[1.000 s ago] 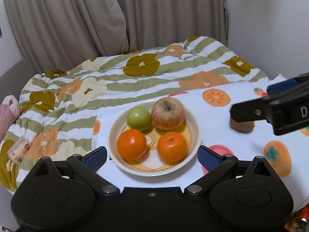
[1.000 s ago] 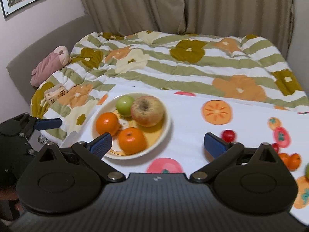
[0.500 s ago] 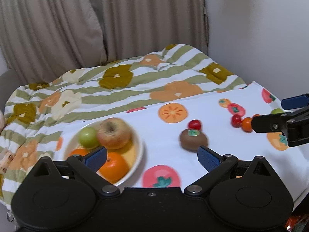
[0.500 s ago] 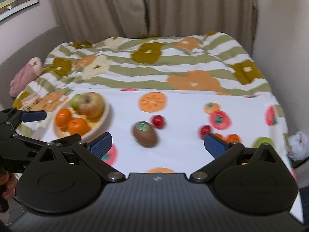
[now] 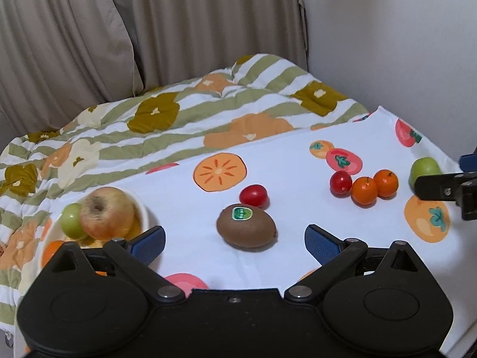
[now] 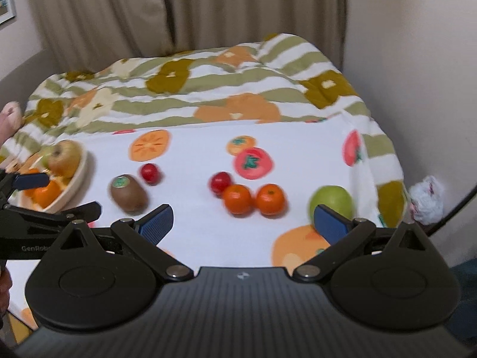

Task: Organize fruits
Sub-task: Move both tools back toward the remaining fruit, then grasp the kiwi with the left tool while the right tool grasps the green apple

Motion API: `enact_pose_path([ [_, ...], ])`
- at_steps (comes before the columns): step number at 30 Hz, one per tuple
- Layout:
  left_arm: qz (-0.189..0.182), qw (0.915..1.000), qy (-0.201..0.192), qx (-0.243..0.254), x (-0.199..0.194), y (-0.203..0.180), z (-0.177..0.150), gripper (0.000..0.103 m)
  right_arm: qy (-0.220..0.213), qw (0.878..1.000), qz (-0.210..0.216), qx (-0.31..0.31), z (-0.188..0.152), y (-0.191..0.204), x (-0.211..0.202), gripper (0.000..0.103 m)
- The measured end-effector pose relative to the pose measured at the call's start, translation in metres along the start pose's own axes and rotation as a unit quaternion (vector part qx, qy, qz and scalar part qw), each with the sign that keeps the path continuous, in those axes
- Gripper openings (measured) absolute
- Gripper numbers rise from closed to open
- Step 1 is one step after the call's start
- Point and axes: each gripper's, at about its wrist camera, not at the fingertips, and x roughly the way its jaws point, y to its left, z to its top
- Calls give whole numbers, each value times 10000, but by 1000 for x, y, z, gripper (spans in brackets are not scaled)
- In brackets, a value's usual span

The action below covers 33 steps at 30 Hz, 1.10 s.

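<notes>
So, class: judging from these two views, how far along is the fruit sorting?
Done: the bowl holds an apple and other fruit. In hand: nothing; left gripper and right gripper are open. Left: kiwi, two oranges, green apple, two small red fruits.

The bowl sits at the cloth's left edge with an apple and other fruit in it. Right of it lies the kiwi, a cherry tomato just behind. Farther right two tangerines touch, a second cherry tomato at their left and a green apple at their right.
</notes>
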Motion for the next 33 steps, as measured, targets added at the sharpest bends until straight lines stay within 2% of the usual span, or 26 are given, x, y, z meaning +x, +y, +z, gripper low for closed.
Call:
enact_pose_path([
  [6,117,9998,133,81,29,-8,2,101,-14,9995,-286,98,-3,-14,20,103],
  [13,192,9992,278,190,56,-8,1,98,56,9984,-503,-256,-6,-15,46,103],
  [15,168,9991,318,210,63,-8,1,98,95,9974,-590,-394,-6,-14,53,99],
  [23,92,9982,472,346,82,-16,2,91,143,9918,-1009,-772,-4,-19,72,95],
  [33,139,9980,541,290,93,-15,2,84,263,9857,-1219,-1134,-8,-31,90,87],
])
